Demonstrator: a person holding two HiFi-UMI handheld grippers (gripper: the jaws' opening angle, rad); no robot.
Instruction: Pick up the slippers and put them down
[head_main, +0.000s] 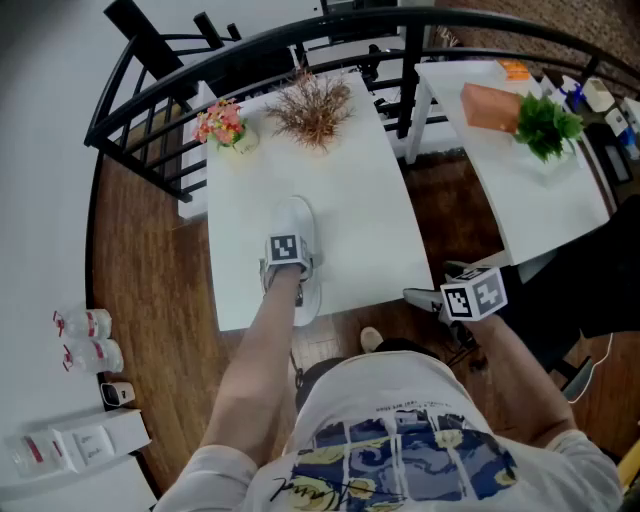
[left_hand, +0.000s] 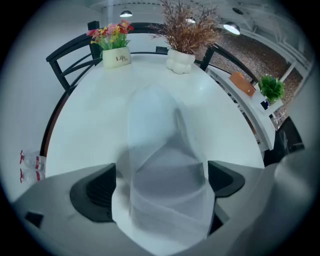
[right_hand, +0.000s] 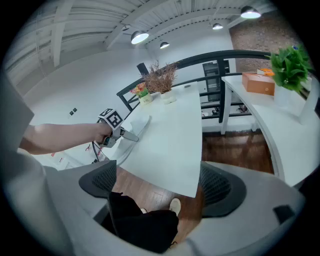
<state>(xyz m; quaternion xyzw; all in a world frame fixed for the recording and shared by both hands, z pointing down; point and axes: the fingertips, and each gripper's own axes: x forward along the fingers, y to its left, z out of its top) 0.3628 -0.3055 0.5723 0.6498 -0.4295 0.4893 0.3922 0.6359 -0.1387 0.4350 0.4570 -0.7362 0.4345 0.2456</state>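
left gripper (left_hand: 161, 186) has its jaws wide either side of the slipper (left_hand: 162, 145), which lies on the table (left_hand: 85, 130) between them, right gripper (right_hand: 159, 187) is wide and empty, so I'd guess it's either pre-lift or just set down

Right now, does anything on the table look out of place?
Only the white slipper: footwear lying on the white table, between the left tongs. Nothing looks spilled or damaged.
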